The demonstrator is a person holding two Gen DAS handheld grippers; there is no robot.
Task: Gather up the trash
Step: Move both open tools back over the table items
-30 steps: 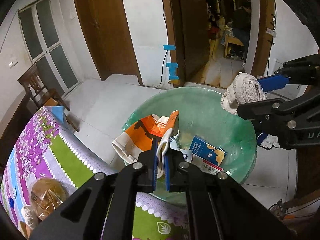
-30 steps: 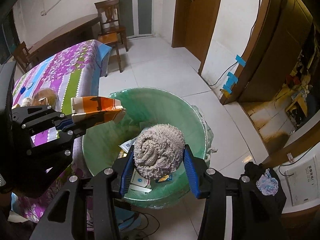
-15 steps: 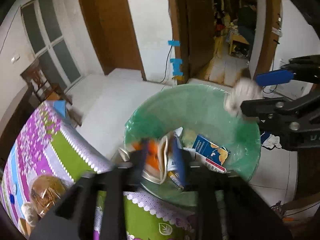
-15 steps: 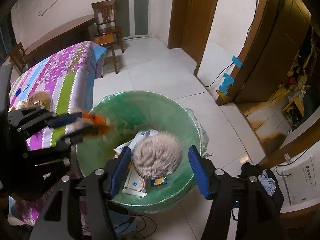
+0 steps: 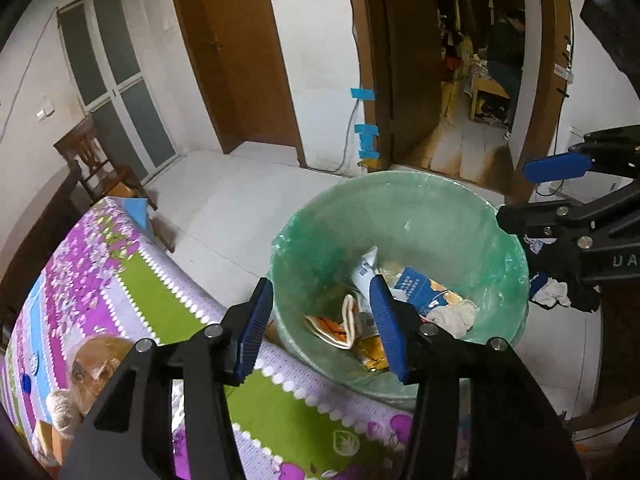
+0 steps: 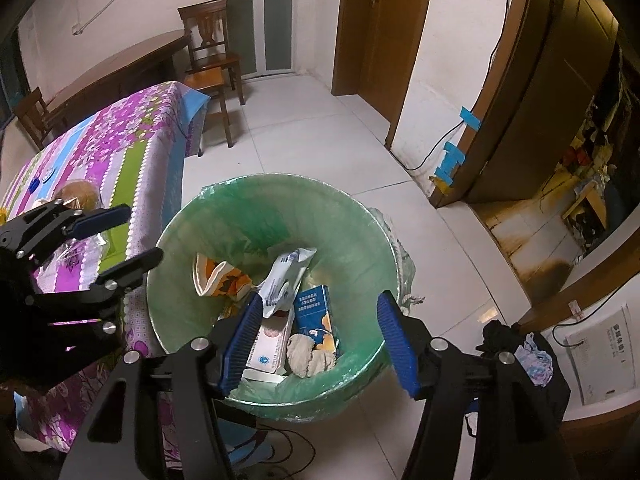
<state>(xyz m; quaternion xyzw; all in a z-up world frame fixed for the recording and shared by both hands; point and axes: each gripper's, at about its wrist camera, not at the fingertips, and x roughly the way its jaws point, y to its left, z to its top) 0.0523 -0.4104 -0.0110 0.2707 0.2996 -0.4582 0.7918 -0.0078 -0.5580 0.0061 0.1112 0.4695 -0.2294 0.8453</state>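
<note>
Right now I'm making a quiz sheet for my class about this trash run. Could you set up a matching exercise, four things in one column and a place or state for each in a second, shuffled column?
Things
1. left claw
2. beige rag
3. bagged bun
4. wooden chair

Places or states
A. stands on the floor by the glass door
B. lies at the bottom of the green-lined bin
C. open and empty above the bin's edge
D. rests on the flowered tablecloth

Pairs: 1-C, 2-B, 3-D, 4-A
</note>
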